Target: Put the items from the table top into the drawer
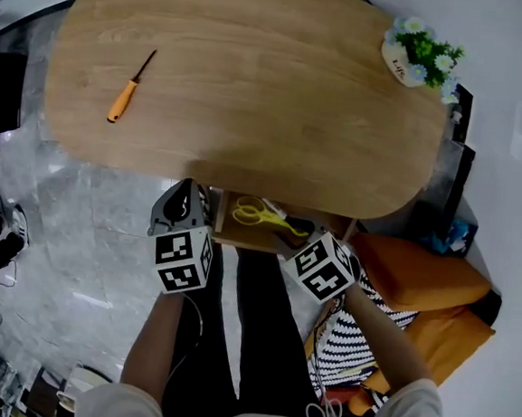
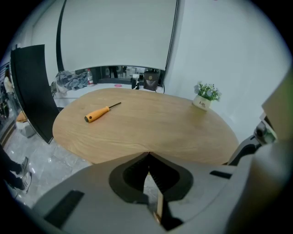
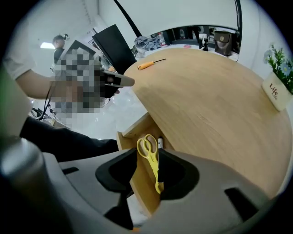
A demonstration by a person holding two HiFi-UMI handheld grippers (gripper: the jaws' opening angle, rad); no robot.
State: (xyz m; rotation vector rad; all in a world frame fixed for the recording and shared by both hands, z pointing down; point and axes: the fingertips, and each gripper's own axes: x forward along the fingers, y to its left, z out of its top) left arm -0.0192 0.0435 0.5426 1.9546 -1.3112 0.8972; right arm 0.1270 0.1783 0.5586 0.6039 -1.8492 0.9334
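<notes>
- The oval wooden table (image 1: 254, 84) is almost bare. An orange-handled screwdriver (image 1: 126, 91) lies on its left part, well apart from everything else.
- A small white pot of flowers (image 1: 418, 55) stands at the far right edge of the table.
- Under the near edge of the table a wooden drawer (image 1: 237, 237) is pulled out toward the person.
- A pair of yellow scissors (image 1: 257, 214) lies flat inside the drawer, handles to the left. A slim dark item lies just beside them, too small to make out.
- The right gripper (image 3: 148, 153) hangs over the near right part of the drawer and points steeply down. Its jaws stand apart; the scissors show in the gap between them, lying in the drawer, and the pads do not press on them.
- The left gripper (image 2: 149, 155) is at the near left corner of the drawer, short of the table's edge. Its jaw tips meet and it has hold of nothing.
- Orange cushions (image 1: 423, 276) sit on the floor to the right of the person's legs.
</notes>
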